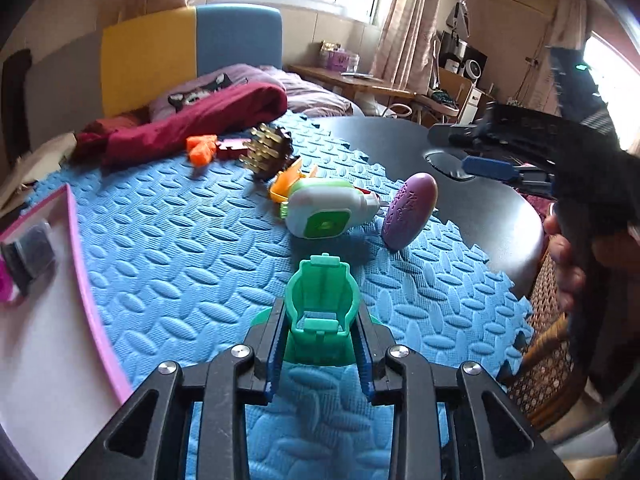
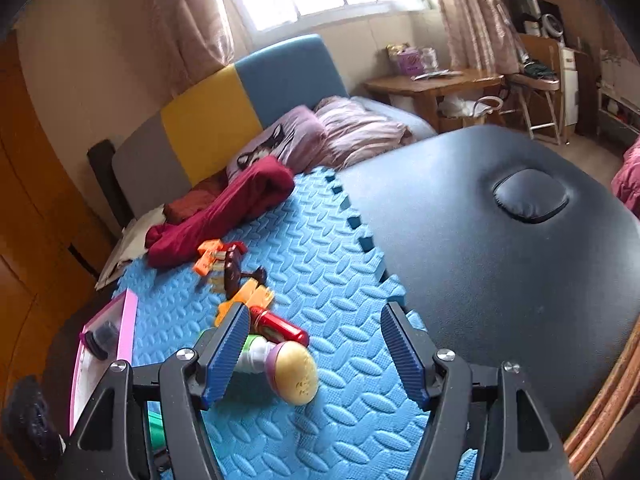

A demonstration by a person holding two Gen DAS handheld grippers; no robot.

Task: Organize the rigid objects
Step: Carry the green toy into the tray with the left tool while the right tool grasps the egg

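Green plastic toy point(image 1: 320, 312), low in the left wrist view at six o'clock, sits clamped between the narrow jaws of the left gripper point(image 1: 320, 344) just above the blue foam mat point(image 1: 180, 240). The pink-rimmed tray point(image 1: 86, 280) lies at nine o'clock. Judging by this, the pick is done; next comes carrying it over to the tray. The right gripper point(image 2: 316, 356) hangs with jaws wide, empty, above the white bottle point(image 2: 256, 354) and the other loose toys.

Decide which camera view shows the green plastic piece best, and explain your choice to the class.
The left wrist view shows it best: the green plastic piece sits centred and whole in shape, clamped between the left gripper fingers. The right wrist view shows only a green sliver low at left, behind the right gripper, which stands open.
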